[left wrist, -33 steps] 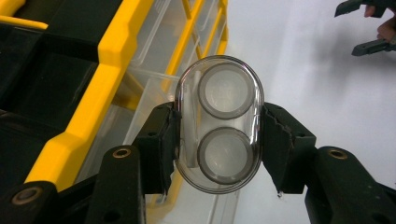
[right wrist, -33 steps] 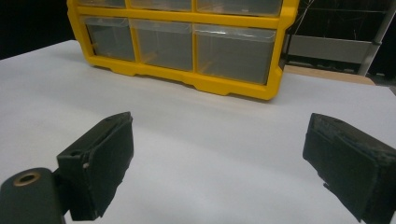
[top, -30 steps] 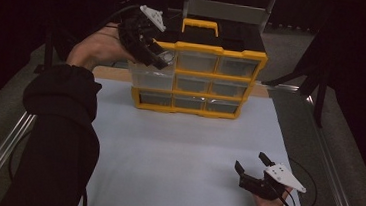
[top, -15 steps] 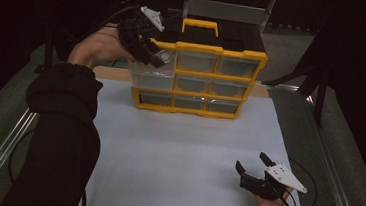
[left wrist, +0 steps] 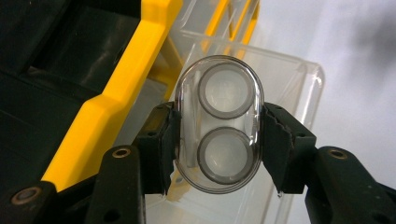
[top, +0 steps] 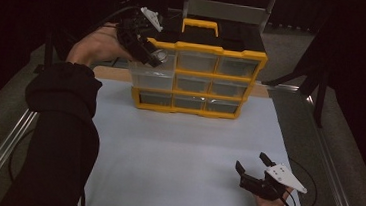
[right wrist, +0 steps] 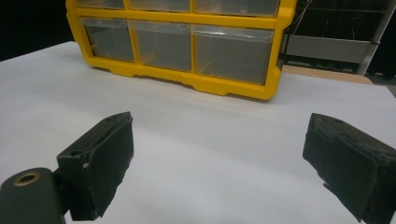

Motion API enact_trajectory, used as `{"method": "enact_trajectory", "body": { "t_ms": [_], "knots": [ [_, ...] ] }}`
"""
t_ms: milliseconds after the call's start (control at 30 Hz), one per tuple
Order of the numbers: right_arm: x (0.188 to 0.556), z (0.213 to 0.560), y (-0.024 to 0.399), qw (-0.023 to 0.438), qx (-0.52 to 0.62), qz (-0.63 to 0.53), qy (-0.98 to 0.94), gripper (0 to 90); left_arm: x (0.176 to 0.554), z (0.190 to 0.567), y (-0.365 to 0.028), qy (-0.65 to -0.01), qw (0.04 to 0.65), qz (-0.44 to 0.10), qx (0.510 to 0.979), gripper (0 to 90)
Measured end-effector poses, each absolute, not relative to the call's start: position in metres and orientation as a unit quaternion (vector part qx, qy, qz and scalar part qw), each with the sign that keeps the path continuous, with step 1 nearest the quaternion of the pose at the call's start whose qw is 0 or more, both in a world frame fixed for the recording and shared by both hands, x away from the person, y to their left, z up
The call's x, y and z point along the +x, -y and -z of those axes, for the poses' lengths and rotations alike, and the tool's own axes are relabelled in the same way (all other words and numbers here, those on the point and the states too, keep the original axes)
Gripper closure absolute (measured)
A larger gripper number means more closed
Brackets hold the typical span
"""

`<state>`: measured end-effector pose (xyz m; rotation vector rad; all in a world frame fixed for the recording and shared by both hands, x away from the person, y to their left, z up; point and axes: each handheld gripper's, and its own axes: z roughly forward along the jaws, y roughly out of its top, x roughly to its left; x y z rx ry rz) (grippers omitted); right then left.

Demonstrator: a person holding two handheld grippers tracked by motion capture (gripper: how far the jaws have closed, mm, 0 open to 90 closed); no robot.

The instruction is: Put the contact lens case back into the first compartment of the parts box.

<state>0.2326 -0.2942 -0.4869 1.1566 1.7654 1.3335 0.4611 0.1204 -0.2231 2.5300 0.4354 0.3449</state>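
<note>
1. In the high view we see the left tongs [top: 152, 55] at eleven o'clock of the counter [top: 181, 153], clamped on a small clear case [top: 159, 56] right at the top-left drawer [top: 150, 66] of the yellow organizer [top: 198, 77]. That drawer looks pulled out a little from its frame, so we judge the case is held there to go into it or come out of it; which one we cannot tell
2. Still in the high view, the right tongs [top: 254, 170] rest at five o'clock of the counter, spread wide and holding nothing, well apart from the organizer; we take them to be parked out of the way
3. In the left gripper view the pads [left wrist: 164, 144] press the clear case [left wrist: 219, 123] from nine and three o'clock. It carries two round cells, one at twelve, one at six; what they hold is too cloudy to say. Behind it the open clear drawer [left wrist: 289, 84] looks empty
4. In the right gripper view the right tongs [right wrist: 219, 158] stand open over bare white counter [right wrist: 196, 130]. At twelve o'clock the organizer's [right wrist: 233, 88] bottom drawers [right wrist: 231, 52] are shut, with nothing visible inside
</note>
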Motion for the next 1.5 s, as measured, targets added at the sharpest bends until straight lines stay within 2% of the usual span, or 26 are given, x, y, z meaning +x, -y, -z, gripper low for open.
{"method": "enact_trajectory", "body": {
  "t_ms": [300, 400, 500, 533, 600, 1167, 1500],
  "knots": [
    [0.232, 0.487, 0.294, 0.317, 0.442, -0.508, -0.668, 8.6, 0.465, 0.230, -0.117, -0.177, 0.252, -0.129, 0.943, 49.4],
    [0.232, 0.487, 0.294, 0.317, 0.442, -0.508, -0.668, 8.6, 0.465, 0.231, -0.117, -0.190, 0.267, -0.131, 0.936, 49.2],
    [0.232, 0.486, 0.294, 0.317, 0.443, -0.509, -0.667, 8.6, 0.465, 0.227, -0.119, -0.209, 0.284, -0.142, 0.925, 26.9],
    [0.232, 0.486, 0.294, 0.316, 0.442, -0.509, -0.667, 8.6, 0.465, 0.227, -0.119, -0.211, 0.282, -0.145, 0.924, 21.6],
    [0.232, 0.486, 0.294, 0.316, 0.442, -0.509, -0.668, 8.6, 0.464, 0.227, -0.118, -0.213, 0.279, -0.147, 0.925, 16.2],
    [0.232, 0.486, 0.293, 0.318, 0.441, -0.508, -0.668, 8.6, 0.450, 0.221, -0.111, -0.196, 0.275, -0.155, 0.928, 4.2],
    [0.231, 0.486, 0.293, 0.318, 0.439, -0.509, -0.669, 8.6, 0.445, 0.216, -0.109, -0.194, 0.289, -0.152, 0.925, 2.7]
  ]
}}
